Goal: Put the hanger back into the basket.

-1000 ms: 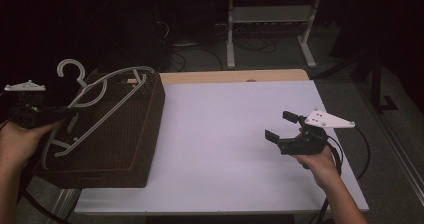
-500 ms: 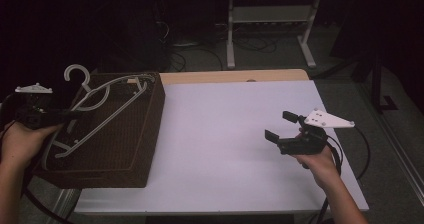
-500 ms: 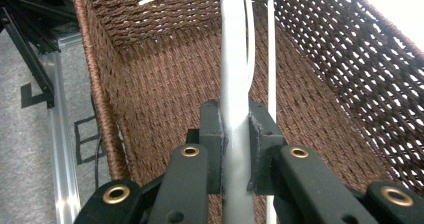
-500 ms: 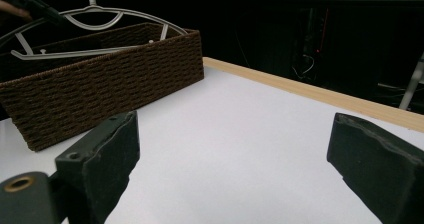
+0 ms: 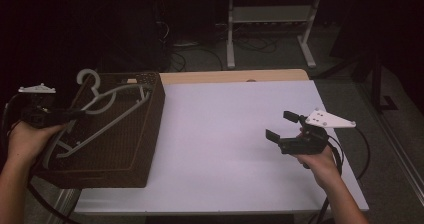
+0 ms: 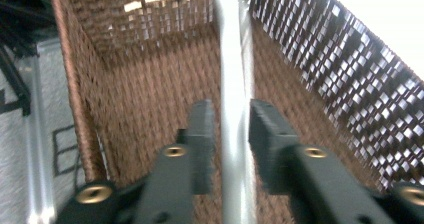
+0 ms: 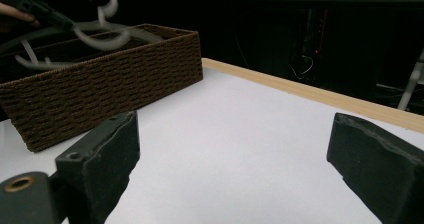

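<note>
A white plastic hanger (image 5: 116, 103) lies slanted over the brown woven basket (image 5: 155, 115) at the table's left end, its hook (image 5: 88, 79) above the far rim. My left gripper (image 5: 75, 115) reaches in from the left. In the left gripper view one hanger arm (image 6: 232, 59) runs between the jaws of the left gripper (image 6: 232, 119), which have just been opening and stand close beside it without pressing. My right gripper (image 5: 282, 125) hovers over the white tabletop at the right, wide open with nothing between its jaws (image 7: 232, 149).
The basket (image 7: 110, 79) holds more white hanger parts (image 7: 30, 61). The white tabletop (image 5: 225, 129) has a wooden strip (image 5: 235, 76) along its far edge. Beyond it stands a metal rack (image 5: 270, 14) with cables on the dark floor.
The hanger and my left gripper have shifted right and lower toward the basket. The right gripper has stayed where it was.
</note>
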The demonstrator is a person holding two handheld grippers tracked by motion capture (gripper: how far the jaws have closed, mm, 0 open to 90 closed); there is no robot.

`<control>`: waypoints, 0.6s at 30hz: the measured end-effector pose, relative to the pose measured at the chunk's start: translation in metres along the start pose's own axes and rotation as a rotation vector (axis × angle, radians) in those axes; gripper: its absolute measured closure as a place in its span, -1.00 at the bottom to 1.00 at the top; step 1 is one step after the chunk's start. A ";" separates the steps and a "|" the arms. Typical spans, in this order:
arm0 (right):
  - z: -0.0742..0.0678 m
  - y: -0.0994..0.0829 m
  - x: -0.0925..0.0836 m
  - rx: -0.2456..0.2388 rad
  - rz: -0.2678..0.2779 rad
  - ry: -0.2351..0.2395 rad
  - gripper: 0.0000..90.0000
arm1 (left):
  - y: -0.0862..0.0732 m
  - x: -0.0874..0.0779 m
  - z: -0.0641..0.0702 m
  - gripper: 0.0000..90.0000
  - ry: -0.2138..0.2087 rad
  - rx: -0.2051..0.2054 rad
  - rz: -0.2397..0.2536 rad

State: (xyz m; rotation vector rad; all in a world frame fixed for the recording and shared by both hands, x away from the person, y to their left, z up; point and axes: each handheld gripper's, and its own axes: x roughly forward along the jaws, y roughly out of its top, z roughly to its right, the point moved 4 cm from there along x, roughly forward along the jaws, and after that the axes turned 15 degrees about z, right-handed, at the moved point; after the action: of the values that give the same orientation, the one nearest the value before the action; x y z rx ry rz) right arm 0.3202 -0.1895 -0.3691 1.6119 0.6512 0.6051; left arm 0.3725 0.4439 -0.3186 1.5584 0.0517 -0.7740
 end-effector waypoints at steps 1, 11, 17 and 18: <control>0.000 0.000 0.000 0.000 0.000 0.000 -0.87 | 0.001 -0.001 0.000 0.50 -0.004 -0.007 0.012; 0.000 0.001 -0.002 0.003 0.007 0.000 -0.87 | 0.012 -0.006 0.018 -0.08 -0.045 -0.023 0.096; 0.001 0.004 -0.005 0.002 0.015 -0.003 -0.87 | 0.018 -0.005 0.039 -0.34 -0.089 -0.023 0.170; 0.001 0.004 -0.005 0.002 0.015 -0.003 -0.87 | 0.019 -0.004 0.044 -0.34 -0.099 -0.027 0.182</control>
State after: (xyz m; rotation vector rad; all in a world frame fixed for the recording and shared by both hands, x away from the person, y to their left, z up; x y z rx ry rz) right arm 0.3180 -0.1943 -0.3653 1.6203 0.6381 0.6130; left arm 0.3595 0.4031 -0.2973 1.4742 -0.1502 -0.7023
